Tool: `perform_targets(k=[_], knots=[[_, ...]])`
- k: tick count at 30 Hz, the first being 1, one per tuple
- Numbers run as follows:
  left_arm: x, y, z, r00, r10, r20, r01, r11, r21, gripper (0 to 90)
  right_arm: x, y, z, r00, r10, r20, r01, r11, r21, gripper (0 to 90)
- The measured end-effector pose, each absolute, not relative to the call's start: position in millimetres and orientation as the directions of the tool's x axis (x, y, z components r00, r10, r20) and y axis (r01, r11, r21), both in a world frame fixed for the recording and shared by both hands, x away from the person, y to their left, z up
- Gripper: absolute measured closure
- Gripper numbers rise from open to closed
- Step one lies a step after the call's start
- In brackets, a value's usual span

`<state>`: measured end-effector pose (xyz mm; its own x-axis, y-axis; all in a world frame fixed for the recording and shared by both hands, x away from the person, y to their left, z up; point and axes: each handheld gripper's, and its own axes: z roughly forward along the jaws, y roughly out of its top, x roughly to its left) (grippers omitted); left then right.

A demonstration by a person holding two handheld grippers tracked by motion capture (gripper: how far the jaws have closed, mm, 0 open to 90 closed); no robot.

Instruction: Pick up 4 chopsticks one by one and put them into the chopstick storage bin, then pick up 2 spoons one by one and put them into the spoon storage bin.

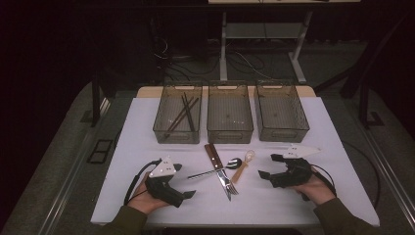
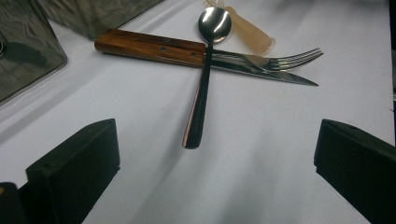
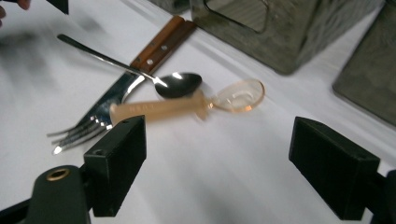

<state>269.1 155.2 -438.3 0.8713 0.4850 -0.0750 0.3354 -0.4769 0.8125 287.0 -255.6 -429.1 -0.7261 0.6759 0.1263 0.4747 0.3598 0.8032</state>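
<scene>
Cutlery heap lying at the middle of the white worktop (image 1: 293,196), in front of three smoky translucent bins: a wood-handled knife (image 1: 213,154), a fork (image 1: 228,183) resting along its blade, a steel spoon (image 1: 215,169) lying crosswise over both, and a translucent orange plastic spoon (image 1: 243,166) sitting just to the right, its bowl pointing toward the bins. Left bin (image 1: 178,131) holding several dark sticks; middle bin (image 1: 230,132) and right bin (image 1: 283,132) standing beside it. Left hand-held gripper (image 1: 186,185) resting on the worktop left of the heap, jaws standing wide apart with nothing between them, facing the steel spoon's handle. Right hand-held gripper (image 1: 269,165) sitting right of the heap, jaws spread apart and gripping nothing, facing the plastic spoon (image 3: 187,106), which is lying near but clear of them.
</scene>
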Motion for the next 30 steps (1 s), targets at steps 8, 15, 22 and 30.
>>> perform_targets(k=[8,15,22,30], knots=[[269,155,-437,0.870,0.487,-0.071,0.332,-0.474,0.816,0.0,271,-274,-438,-0.702,0.699,0.137,0.488,0.333,0.807,17.7],[270,154,-435,0.867,0.494,-0.068,0.336,-0.478,0.811,0.0,262,-286,-444,-0.695,0.709,0.122,0.492,0.345,0.800,17.6],[275,152,-432,0.864,0.500,-0.061,0.339,-0.488,0.804,4.6,257,-285,-445,-0.709,0.696,0.117,0.487,0.362,0.795,17.6],[287,142,-428,0.863,0.503,-0.055,0.347,-0.508,0.789,15.0,256,-282,-446,-0.716,0.688,0.114,0.483,0.372,0.792,17.6]])
